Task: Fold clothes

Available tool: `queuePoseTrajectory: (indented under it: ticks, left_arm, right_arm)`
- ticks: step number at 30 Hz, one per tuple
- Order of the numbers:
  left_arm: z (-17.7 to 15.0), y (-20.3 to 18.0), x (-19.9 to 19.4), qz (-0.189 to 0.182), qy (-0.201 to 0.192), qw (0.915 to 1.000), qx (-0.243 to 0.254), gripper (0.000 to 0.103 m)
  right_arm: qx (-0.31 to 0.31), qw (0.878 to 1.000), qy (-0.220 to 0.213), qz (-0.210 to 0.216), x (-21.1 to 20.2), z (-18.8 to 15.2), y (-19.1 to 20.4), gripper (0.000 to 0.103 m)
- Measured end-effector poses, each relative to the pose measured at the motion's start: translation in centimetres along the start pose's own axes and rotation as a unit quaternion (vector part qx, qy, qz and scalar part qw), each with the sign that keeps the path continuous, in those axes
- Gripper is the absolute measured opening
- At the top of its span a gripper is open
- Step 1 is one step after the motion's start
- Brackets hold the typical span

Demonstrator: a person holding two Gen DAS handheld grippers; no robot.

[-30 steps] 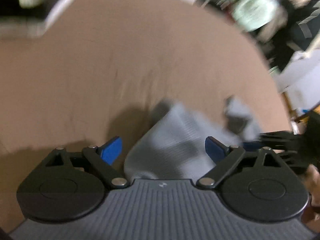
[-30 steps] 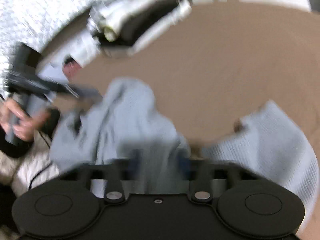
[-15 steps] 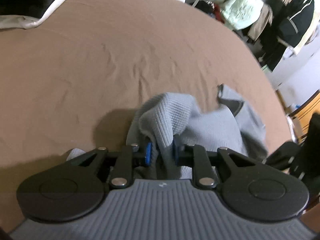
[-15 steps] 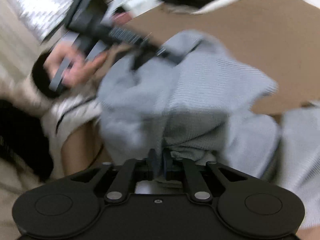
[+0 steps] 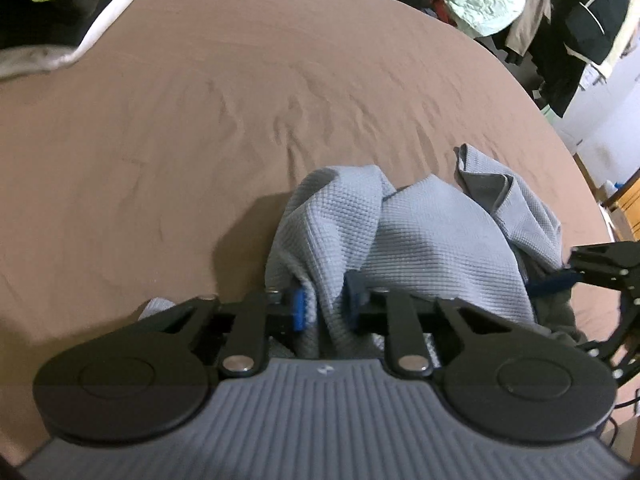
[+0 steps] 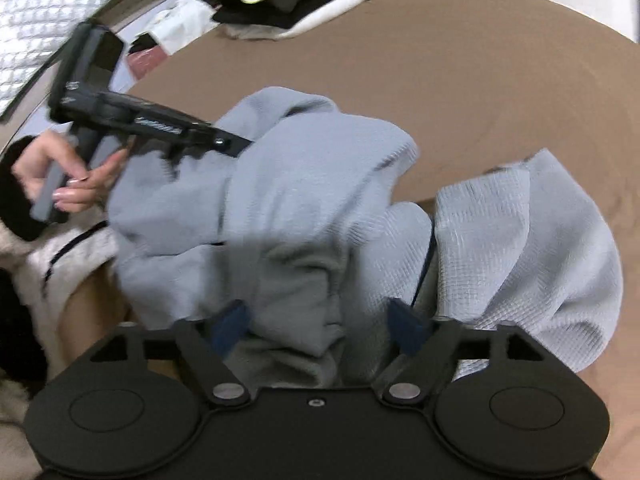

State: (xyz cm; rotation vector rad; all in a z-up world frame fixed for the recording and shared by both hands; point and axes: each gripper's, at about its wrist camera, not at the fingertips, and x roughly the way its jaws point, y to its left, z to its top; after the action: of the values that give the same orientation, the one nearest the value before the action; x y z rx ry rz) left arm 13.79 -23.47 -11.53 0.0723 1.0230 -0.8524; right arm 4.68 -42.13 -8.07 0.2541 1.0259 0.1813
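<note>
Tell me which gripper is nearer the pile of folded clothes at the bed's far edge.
Left. The left gripper, shut on the grey garment, sits on the side toward the clothes pile. The right gripper, fingers open over the garment, is farther away.

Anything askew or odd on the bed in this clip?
Only the grey waffle-knit garment: it lies bunched in a heap on the brown sheet, not spread flat. Nothing looks damaged or spilled.
</note>
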Motion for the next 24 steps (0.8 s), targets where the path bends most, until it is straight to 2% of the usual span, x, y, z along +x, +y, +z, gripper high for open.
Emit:
queuePoseTrajectory:
  ticks: [1, 2, 3, 5, 7, 10, 12, 14, 16, 17, 18, 19, 20, 21, 24]
  left_arm:
    - [0.2, -0.4, -0.2, 0.007, -0.007, 0.9999, 0.008, 0.012]
    - [0.6, -0.8, -0.5, 0.014, -0.014, 0.9997, 0.016, 0.011]
    - [1.2, -1.1, -0.9, 0.015, -0.019, 0.9994, 0.023, 0.011]
    - [3.1, -2.0, -2.2, 0.018, -0.033, 0.9983, 0.045, 0.01]
    - [5.9, -3.1, -3.6, 0.032, -0.055, 0.9945, 0.083, 0.01]
    - [13.7, -4.6, -5.6, 0.068, -0.105, 0.983, 0.134, 0.01]
    - [19.4, -5.6, -6.8, 0.097, -0.156, 0.9698, 0.16, 0.01]
    - [24.9, -6.4, -7.0, 0.132, -0.205, 0.9541, 0.174, 0.01]
    - [30.0, -6.8, -6.2, 0.163, -0.242, 0.9404, 0.175, 0.024]
    - [31.9, -6.4, -4.9, 0.182, -0.254, 0.9364, 0.16, 0.028]
    - [33.7, -6.0, -3.4, 0.202, -0.265, 0.9321, 0.143, 0.05]
    - [35.5, -5.5, -1.9, 0.222, -0.275, 0.927, 0.126, 0.079]
    - [36.5, -4.7, 0.2, 0.244, -0.261, 0.9262, 0.12, 0.086]
    - [36.7, -3.9, 2.0, 0.26, -0.238, 0.9284, 0.117, 0.085]
    - [33.5, -1.8, 5.7, 0.239, -0.166, 0.95, 0.112, 0.084]
  right_arm:
    - [0.002, 1.0, -0.004, -0.006, 0.7, 0.0, 0.0, 0.082]
    - [-0.004, 1.0, -0.012, -0.015, 1.1, 0.1, 0.0, 0.06]
    - [-0.021, 0.999, -0.017, -0.028, 1.3, 0.4, 0.2, 0.031]
    - [-0.061, 0.995, -0.04, -0.063, 0.0, 2.0, 0.5, 0.007]
    - [-0.091, 0.987, -0.085, -0.099, -2.9, 4.6, 0.2, 0.007]
    - [-0.134, 0.97, -0.12, -0.161, -7.5, 10.4, -1.7, 0.006]
    - [-0.148, 0.957, -0.146, -0.202, -10.6, 15.3, -3.6, 0.005]
    - [-0.144, 0.938, -0.19, -0.252, -13.6, 20.5, -5.9, 0.005]
    - [-0.106, 0.928, -0.235, -0.269, -15.7, 25.0, -8.8, 0.006]
    - [-0.079, 0.921, -0.257, -0.281, -16.1, 26.9, -10.5, 0.006]
    - [-0.046, 0.912, -0.278, -0.299, -15.9, 28.5, -12.4, 0.025]
    - [-0.017, 0.899, -0.295, -0.322, -15.4, 29.5, -14.2, 0.039]
    - [0.003, 0.893, -0.297, -0.338, -14.3, 29.4, -15.7, 0.065]
    - [0.019, 0.896, -0.285, -0.341, -13.0, 28.7, -17.0, 0.068]
    - [0.066, 0.904, -0.253, -0.339, -9.3, 26.0, -20.8, 0.067]
